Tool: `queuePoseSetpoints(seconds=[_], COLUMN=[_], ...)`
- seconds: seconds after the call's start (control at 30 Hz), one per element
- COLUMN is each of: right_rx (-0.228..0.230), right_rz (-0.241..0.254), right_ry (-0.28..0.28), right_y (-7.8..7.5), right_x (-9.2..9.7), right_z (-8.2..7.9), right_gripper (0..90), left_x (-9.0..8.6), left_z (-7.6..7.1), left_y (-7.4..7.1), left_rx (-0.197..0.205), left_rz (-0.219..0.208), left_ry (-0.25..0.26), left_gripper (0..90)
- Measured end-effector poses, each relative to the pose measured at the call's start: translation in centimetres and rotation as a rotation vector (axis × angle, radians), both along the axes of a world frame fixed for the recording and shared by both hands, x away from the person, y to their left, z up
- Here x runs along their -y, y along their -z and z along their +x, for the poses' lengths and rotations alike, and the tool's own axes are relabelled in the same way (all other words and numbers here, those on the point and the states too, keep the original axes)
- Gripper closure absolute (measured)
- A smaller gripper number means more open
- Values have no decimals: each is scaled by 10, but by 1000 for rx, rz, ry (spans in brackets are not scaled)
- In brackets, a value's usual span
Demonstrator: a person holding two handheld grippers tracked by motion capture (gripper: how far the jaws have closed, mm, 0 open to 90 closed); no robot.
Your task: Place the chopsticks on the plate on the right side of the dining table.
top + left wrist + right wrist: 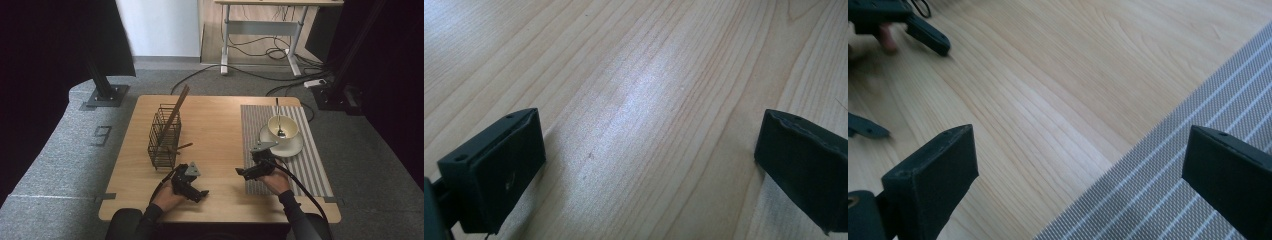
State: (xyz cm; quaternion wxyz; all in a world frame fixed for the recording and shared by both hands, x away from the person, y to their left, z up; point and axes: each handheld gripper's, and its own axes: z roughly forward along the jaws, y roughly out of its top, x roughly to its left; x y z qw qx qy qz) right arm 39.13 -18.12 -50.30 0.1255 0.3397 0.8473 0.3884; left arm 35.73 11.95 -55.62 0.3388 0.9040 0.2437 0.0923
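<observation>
One pale cup (282, 126), spoon (279, 120) inside.

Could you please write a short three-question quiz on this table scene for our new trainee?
1. True or false: the left gripper is shut on a spoon.
2. What stands under the cup? A) a saucer B) the wire basket C) the bare table
3. Fill in: the right gripper hovers over the edge of the striped ____.

Key
1. False: its jaws stand wide apart over bare table, holding nothing.
2. A: the cup, with a spoon in it, sits on a saucer; the wire basket stands apart to the left.
3. Mat: the jaws are open, one over wood, one over the mat.
</observation>
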Motion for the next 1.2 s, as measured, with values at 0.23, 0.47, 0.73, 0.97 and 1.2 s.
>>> queuePoseSetpoints(seconds=[0.23,0.47,0.73,0.97,1.2], right_rx=[0,11,9,23,24], right_rz=[16,9,37,64,62], right_ry=[-29,-49,-79,-104,-136], right_y=[-11,-24,-39,-54,-67], right_x=[-12,-25,-39,-55,-69], right_z=[2,4,8,11,11], right_gripper=[8,7,7,7,8], left_x=[0,0,0,0,0], left_z=[0,0,0,0,0], left_y=[0,0,0,0,0], left_rx=[-1,-1,-3,-4,-4], left_rz=[-2,0,-5,-1,2], left_ry=[0,1,-3,0,2], left_gripper=[0,0,0,0,0])
